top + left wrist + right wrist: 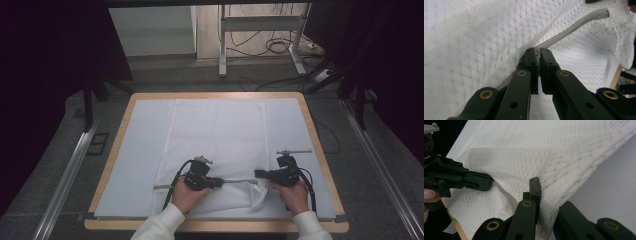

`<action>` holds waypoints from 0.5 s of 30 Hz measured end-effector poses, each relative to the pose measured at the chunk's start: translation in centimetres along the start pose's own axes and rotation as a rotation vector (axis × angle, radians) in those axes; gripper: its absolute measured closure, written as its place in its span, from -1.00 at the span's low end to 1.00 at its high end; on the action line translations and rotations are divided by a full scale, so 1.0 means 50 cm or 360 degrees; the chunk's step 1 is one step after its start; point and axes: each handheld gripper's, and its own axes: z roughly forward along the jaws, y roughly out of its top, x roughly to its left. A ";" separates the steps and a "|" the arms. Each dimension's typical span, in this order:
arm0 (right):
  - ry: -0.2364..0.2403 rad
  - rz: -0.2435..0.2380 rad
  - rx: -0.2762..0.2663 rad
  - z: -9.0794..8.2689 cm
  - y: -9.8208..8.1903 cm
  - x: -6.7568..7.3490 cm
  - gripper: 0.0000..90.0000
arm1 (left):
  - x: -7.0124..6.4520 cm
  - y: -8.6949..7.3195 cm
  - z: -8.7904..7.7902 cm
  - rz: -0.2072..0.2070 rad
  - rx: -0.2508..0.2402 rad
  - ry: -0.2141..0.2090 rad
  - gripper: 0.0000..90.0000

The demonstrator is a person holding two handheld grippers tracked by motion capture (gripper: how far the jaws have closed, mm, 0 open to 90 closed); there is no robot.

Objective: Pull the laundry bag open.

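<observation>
2 claws | left claw (pixel 537 53) clamps zipper pull (pixel 538 53) | right claw (pixel 541 195) grips 1 mesh bag (pixel 215 135)

The counter (pixel 150 150) is evenly lit from above, while its surroundings are left dark. Nearby mesh (pixel 474 37) is rendered softly blurred in the left gripper view.

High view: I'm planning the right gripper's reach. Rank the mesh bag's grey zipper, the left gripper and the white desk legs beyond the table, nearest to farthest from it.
1. Grey zipper, just left of the right gripper.
2. Left gripper, at the zipper's other end.
3. White desk legs, far beyond the table.
</observation>
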 end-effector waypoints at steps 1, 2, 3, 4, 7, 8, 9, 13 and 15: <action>0.0000 0.0002 0.0000 0.000 0.000 0.000 0.97 | 0.002 -0.002 -0.002 -0.0002 -0.0002 0.0002 0.92; 0.0000 0.0001 -0.0002 0.000 0.000 0.000 0.97 | 0.004 -0.003 -0.004 -0.0005 -0.0002 0.0008 0.93; -0.0002 0.0003 -0.0003 0.000 0.000 0.000 0.97 | 0.006 -0.005 -0.005 -0.0009 -0.0006 0.0001 0.92; 0.0003 0.0003 -0.0002 0.000 0.000 0.000 0.97 | 0.007 -0.006 -0.007 -0.0016 -0.0010 0.0006 0.93; -0.0004 0.0002 -0.0003 -0.001 0.000 0.000 0.97 | 0.012 -0.009 -0.013 -0.0013 -0.0006 0.0015 0.92; -0.0002 0.0002 -0.0003 -0.001 0.000 0.000 0.97 | 0.013 -0.010 -0.013 -0.0023 -0.0014 0.0013 0.92; -0.0004 0.0000 0.0000 0.000 0.000 0.000 0.97 | 0.013 -0.011 -0.014 -0.0022 -0.0016 0.0013 0.92; 0.0001 0.0002 0.0001 0.000 0.000 -0.001 0.97 | 0.015 -0.015 -0.016 -0.0032 -0.0028 0.0010 0.92; 0.0001 0.0003 0.0003 0.000 0.000 -0.001 0.97 | 0.018 -0.015 -0.018 -0.0022 -0.0021 0.0009 0.92</action>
